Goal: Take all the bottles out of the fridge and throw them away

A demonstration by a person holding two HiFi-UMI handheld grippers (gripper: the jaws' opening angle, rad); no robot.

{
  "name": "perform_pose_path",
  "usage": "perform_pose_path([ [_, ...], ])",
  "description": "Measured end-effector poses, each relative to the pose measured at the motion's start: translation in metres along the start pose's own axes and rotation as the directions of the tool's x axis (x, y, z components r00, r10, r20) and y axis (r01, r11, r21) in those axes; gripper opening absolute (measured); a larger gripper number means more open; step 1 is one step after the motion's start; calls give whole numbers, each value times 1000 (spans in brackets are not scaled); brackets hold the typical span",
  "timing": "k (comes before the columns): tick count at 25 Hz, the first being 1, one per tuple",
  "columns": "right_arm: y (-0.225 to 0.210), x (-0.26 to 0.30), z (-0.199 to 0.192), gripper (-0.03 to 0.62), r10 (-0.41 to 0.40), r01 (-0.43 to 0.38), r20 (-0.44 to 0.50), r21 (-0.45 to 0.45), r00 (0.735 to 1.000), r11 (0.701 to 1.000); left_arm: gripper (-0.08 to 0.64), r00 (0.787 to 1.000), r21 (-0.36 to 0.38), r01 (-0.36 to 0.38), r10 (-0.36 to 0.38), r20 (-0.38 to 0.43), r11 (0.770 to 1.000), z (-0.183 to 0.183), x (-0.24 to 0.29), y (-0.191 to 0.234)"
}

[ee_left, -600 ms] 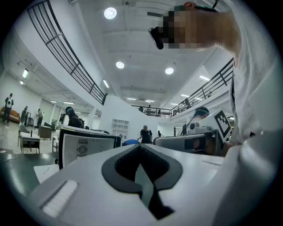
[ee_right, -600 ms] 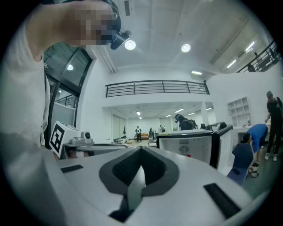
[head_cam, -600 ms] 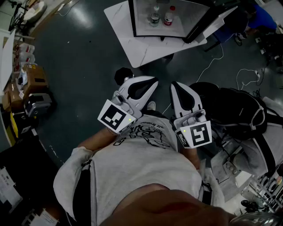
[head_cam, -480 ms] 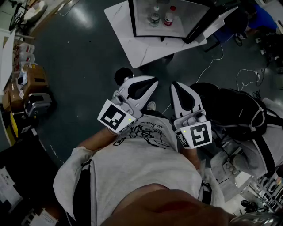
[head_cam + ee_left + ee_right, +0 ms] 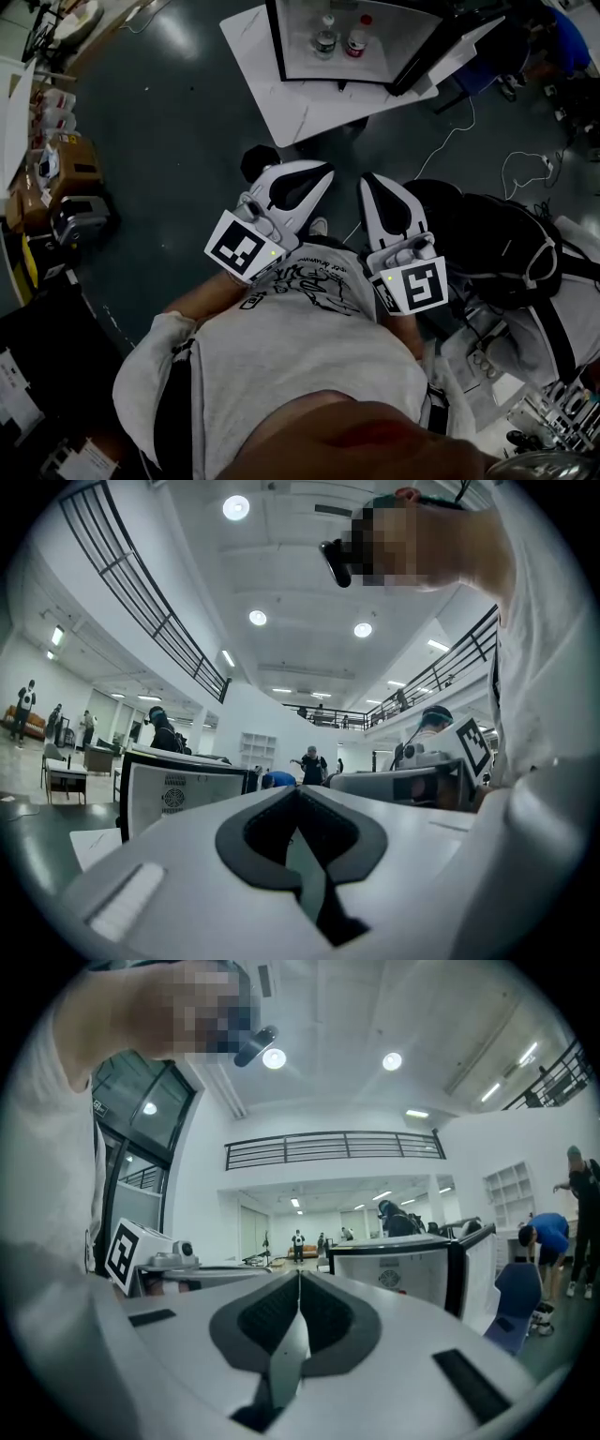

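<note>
Held level at the chest of a person in a grey shirt [image 5: 281, 375], 2 tools point forward side by side, a narrow gap between them. The left tool [image 5: 322, 172] is closed, its jaws meeting tip to tip with nothing between them, as the left gripper view shows [image 5: 298, 791]. The right tool [image 5: 371, 180] is likewise fully closed and empty [image 5: 299, 1275]. Each carries 1 marker cube, 2 in all, at the end nearest the body.

Below them lies a dark floor [image 5: 178, 122], with 1 black backpack [image 5: 497, 234] just to the right and cardboard boxes [image 5: 70, 164] well off to the left.

Farther ahead, 1 white worktop [image 5: 291, 98] carries 1 small fridge [image 5: 398, 37], its black-framed door [image 5: 441, 47] swung open to the right. Inside stand 2 bottles, upright and just beside each other: a green-banded bottle [image 5: 325, 34] on the left and a red-capped bottle [image 5: 357, 36] on the right. Both are well apart from the tools.
</note>
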State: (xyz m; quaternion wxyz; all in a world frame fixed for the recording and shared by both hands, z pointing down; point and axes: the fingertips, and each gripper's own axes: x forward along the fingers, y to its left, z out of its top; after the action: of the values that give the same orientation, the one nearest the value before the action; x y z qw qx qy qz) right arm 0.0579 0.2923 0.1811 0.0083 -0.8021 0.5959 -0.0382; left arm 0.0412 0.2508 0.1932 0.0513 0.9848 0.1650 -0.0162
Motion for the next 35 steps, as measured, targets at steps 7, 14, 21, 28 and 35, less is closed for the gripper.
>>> perform_pose_path([
  [7, -25, -8, -6, 9, 33, -33, -11, 8, 999, 999, 8, 1000, 4, -30, 30, -2, 1000, -6, 25, -7],
  [14, -32, -24, -3, 9, 67, -67, -22, 5, 998, 998, 9, 998, -15, -63, 63, 2, 998, -5, 31, -21],
  [21, -39, -23, 0, 9, 84, -84, -12, 10, 996, 996, 8, 997, -11, -75, 75, -3, 997, -4, 38, -21],
  [28, -36, -18, 1, 9, 84, -84, -10, 10, 996, 996, 9, 997, -21, -80, 80, 5, 997, -3, 35, -14],
  [35, -34, -3, 5, 9, 86, -86, -11, 8, 996, 996, 9, 997, -27, -80, 80, 14, 996, 2, 32, 1],
])
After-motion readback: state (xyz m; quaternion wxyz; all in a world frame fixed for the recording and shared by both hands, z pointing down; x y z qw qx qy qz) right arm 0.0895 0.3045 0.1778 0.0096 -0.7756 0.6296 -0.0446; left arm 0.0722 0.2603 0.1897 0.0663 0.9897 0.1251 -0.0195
